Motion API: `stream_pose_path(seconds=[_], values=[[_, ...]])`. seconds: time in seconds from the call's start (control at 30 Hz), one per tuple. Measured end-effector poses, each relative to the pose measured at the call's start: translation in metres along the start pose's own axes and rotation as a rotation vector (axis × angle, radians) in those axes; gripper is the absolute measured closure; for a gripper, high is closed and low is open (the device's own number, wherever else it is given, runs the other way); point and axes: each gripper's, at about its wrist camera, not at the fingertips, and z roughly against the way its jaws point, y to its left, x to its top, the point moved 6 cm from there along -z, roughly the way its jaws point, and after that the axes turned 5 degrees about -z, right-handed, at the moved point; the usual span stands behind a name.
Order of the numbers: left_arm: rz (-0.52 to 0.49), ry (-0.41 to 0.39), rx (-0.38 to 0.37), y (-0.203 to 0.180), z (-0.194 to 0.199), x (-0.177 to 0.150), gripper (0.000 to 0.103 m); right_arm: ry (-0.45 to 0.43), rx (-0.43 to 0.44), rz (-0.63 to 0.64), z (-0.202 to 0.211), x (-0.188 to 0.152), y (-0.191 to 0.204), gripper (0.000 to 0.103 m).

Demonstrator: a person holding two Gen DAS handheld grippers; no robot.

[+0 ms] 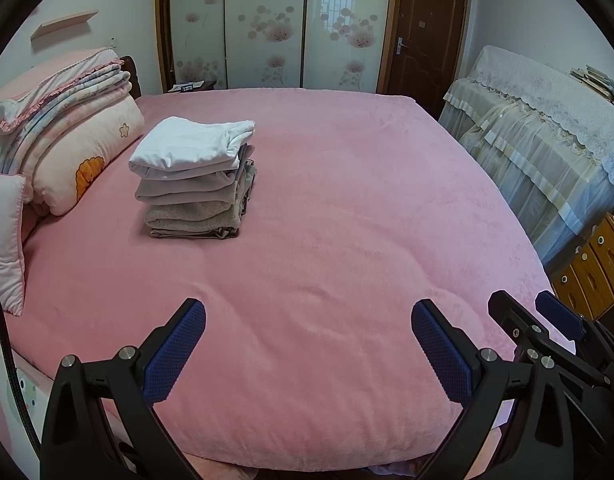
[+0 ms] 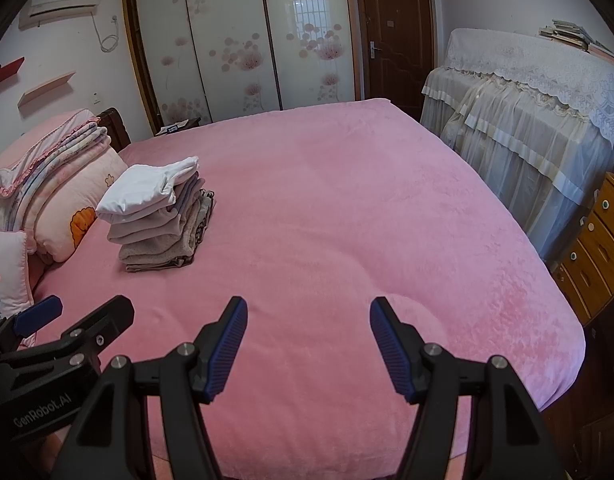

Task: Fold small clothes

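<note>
A neat stack of folded small clothes, white on top and grey and beige below, rests on the pink bed toward its left side. My left gripper hovers open over the bed's near edge with nothing between its blue pads. Beside it on the right, my right gripper is open as well and holds nothing. Each gripper shows at the edge of the other's view: the right gripper, the left gripper. Both sit well short of the stack.
Folded quilts and pillows pile up at the bed's left. A lace-covered cabinet and wooden drawers stand along the right. A wardrobe and a brown door are behind.
</note>
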Motion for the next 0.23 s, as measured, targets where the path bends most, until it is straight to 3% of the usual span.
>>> stream_pose_path(seconds=[0.23], values=[[-0.007, -0.003, 0.011, -0.002, -0.0005, 0.0004, 0.001, 0.003, 0.002, -0.001, -0.0009, -0.0017, -0.0023, 0.039]])
